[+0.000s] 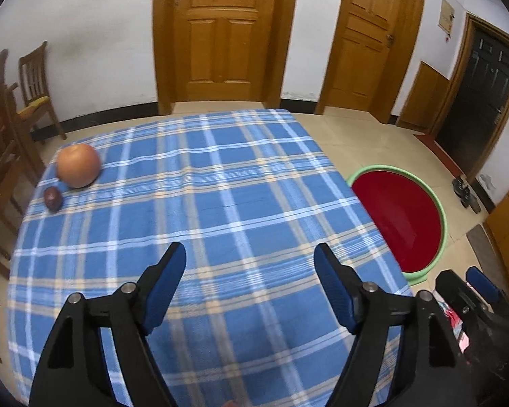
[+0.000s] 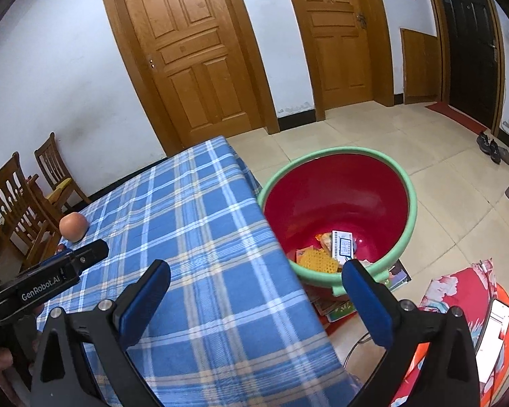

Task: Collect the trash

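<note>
A red basin with a green rim (image 2: 412, 196) stands on the floor beside the table, its rim (image 1: 439, 203) also in the left wrist view. In it lie a white box (image 2: 342, 244), a yellow-orange wrapper (image 2: 317, 260) and other packets. My right gripper (image 2: 256, 269) hangs open over the table's edge near the basin, nothing between its fingers. My left gripper (image 1: 250, 254) is open above the blue plaid tablecloth (image 1: 220, 186), holding nothing. At the cloth's far left sit a large orange fruit (image 1: 78, 166) and a small dark red fruit (image 1: 52, 198).
Wooden chairs (image 1: 34, 84) stand left of the table. Two wooden doors (image 1: 220, 34) and a dark door (image 1: 485, 84) line the walls. Books (image 2: 336, 307) lie under the basin. A red patterned cushion (image 2: 458, 291) bears a phone (image 2: 495, 329). Shoes (image 2: 492, 147) are on the tiled floor.
</note>
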`<move>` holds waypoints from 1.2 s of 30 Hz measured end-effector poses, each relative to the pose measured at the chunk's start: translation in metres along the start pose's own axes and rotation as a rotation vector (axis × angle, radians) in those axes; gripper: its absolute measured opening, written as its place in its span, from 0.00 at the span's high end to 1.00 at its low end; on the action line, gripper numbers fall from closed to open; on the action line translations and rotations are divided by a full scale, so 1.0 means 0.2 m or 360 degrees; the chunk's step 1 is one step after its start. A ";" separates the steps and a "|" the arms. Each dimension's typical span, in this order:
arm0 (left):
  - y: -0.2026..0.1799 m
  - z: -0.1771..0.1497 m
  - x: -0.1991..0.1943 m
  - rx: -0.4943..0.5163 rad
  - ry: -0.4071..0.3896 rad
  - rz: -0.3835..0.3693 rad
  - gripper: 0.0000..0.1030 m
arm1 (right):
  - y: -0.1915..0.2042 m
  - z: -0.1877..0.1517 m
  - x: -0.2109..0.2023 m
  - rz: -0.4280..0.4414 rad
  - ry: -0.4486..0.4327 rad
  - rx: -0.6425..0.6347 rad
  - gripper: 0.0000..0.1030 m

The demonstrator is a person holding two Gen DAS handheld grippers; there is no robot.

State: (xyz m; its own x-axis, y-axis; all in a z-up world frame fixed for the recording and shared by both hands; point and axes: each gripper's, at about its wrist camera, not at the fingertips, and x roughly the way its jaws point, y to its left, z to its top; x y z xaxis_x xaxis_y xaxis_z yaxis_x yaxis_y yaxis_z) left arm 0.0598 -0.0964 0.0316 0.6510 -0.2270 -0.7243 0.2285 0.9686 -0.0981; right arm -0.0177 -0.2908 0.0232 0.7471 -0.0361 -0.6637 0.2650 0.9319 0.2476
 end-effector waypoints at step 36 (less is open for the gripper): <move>0.10 -0.16 -0.25 -0.0055 -0.0182 0.0074 0.22 | 0.16 -0.17 -0.12 0.0061 -0.0018 -0.0063 0.00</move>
State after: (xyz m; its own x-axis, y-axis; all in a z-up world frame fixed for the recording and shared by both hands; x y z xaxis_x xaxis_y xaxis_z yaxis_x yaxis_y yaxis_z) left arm 0.0074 -0.0625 0.0439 0.7393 -0.1899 -0.6461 0.1725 0.9808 -0.0910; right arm -0.0476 -0.2485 0.0226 0.7632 -0.0040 -0.6461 0.2118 0.9463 0.2444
